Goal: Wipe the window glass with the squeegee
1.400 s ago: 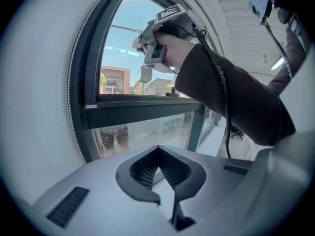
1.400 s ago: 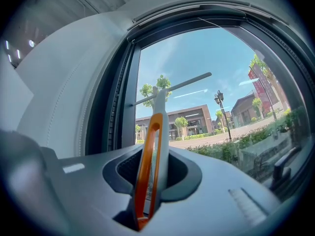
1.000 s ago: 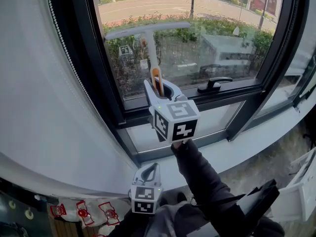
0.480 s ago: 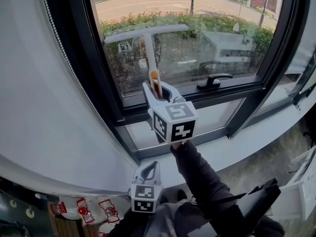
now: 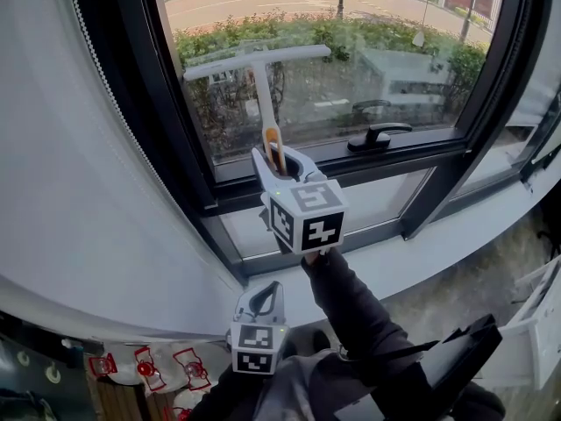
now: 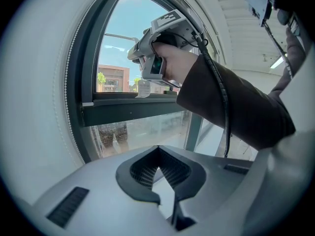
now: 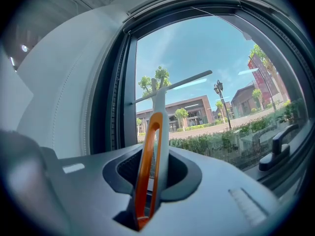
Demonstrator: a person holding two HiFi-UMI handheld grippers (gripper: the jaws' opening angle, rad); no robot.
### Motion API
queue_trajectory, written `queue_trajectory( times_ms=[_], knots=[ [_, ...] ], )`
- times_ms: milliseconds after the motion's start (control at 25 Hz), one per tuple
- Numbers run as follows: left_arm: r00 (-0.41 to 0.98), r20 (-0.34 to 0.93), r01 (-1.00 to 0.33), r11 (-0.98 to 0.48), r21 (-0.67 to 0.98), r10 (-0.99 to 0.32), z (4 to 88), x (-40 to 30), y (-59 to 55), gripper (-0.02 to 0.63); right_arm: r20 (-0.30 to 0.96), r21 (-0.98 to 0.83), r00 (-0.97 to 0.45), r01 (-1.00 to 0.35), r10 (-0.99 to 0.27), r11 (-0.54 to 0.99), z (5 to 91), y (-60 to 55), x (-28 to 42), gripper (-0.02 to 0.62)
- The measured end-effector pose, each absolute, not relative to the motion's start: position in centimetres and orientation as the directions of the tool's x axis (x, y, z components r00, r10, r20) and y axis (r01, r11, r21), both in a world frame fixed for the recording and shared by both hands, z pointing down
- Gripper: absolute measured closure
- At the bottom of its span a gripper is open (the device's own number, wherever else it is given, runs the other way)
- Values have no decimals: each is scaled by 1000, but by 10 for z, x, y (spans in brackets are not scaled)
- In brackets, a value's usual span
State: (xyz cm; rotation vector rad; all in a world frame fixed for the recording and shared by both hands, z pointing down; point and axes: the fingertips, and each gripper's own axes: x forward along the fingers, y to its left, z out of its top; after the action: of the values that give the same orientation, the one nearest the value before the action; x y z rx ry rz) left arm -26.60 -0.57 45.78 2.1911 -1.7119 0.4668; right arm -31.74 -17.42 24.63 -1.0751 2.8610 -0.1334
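**Right claw pinching squeegee, blade up against the pane**

The right claw (image 5: 279,158) is clamped on the squeegee (image 5: 265,103) at the bottom end of its handle. The right gripper view shows the orange handle loop (image 7: 146,156) pinched between the jaws and standing nearly upright.

The squeegee sits in front of the window glass (image 5: 394,68), over the left part of the pane. In the head view its long axis runs from the claw toward 12 o'clock, leaning a touch to 11. The blade (image 5: 257,60) crosses the top as a T, lying roughly 9 to 3 with the 3 o'clock end a bit higher. The blade looks laid on the glass, but actual contact can't be confirmed from these angles; it is probably touching.

The left claw (image 5: 261,301) hangs at 6 o'clock from the right one, below the sill (image 5: 456,235) and well apart from the squeegee. Its jaws are pressed together at the tips with nothing between them. Its own view shows only the window and the other arm's sleeve (image 6: 231,102) beyond. The right hand is the nearer one and the only one working.

Key relation: the blade is at 12 o'clock from the right claw, a handle's length off. The dark window frame (image 5: 162,103) is just beside the blade's 9 o'clock end, and open glass spreads toward 3. The window latch (image 5: 379,136) sits near, at 3 o'clock from the claw.

Judgement: a pull toward 6 has little run before the lower frame. Covering the rest means shifting toward 3, and the latch could snag a low pass.
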Motion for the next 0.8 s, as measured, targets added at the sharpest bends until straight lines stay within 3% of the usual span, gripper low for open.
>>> queue_trajectory(
  times_ms=[800],
  knots=[
    [226, 448, -973, -226, 54, -865, 463, -262, -6, 606, 34, -129, -759, -648, -650, 751, 290, -173, -317, 529]
  ],
)
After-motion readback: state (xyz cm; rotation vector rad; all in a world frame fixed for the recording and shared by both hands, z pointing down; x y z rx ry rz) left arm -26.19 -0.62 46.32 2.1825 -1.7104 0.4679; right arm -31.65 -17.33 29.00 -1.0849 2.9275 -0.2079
